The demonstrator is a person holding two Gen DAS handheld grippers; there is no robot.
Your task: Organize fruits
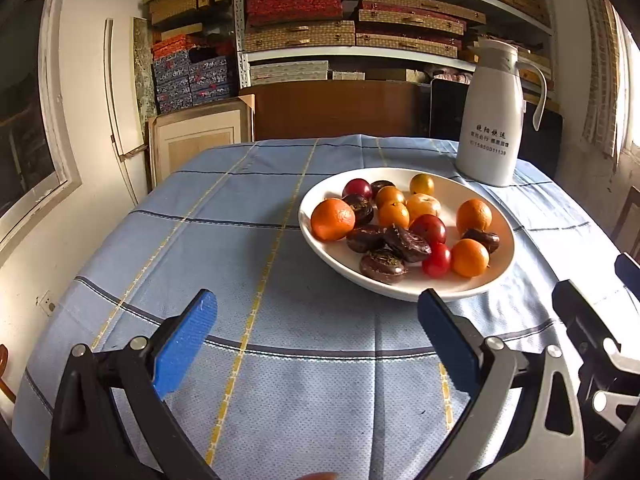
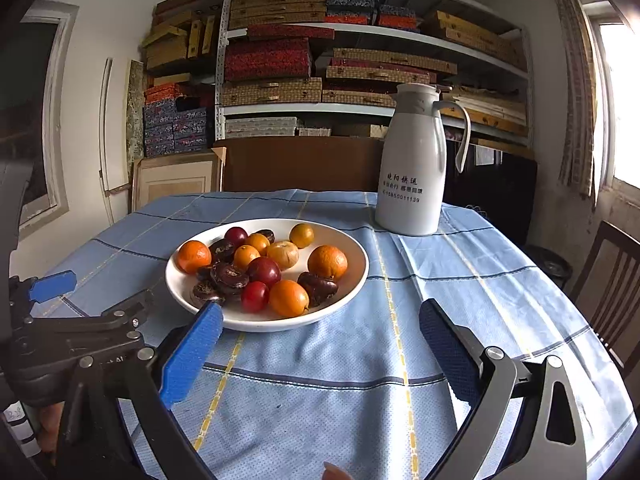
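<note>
Fruits (image 1: 404,226) lie heaped in the white plate (image 1: 316,240), at one o'clock of my left gripper (image 1: 318,328) and eleven of my right gripper (image 2: 320,332), both spread empty, ready to reach.

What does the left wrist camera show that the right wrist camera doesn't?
Only the left wrist view shows the open left tool head-on, with bare tablecloth stretching left of the plate. Only the right wrist view shows a dark wooden chair, a window and the open right tool head-on. Both share the white plate of mixed fruit, the white jug and shelves of boxes.
</note>
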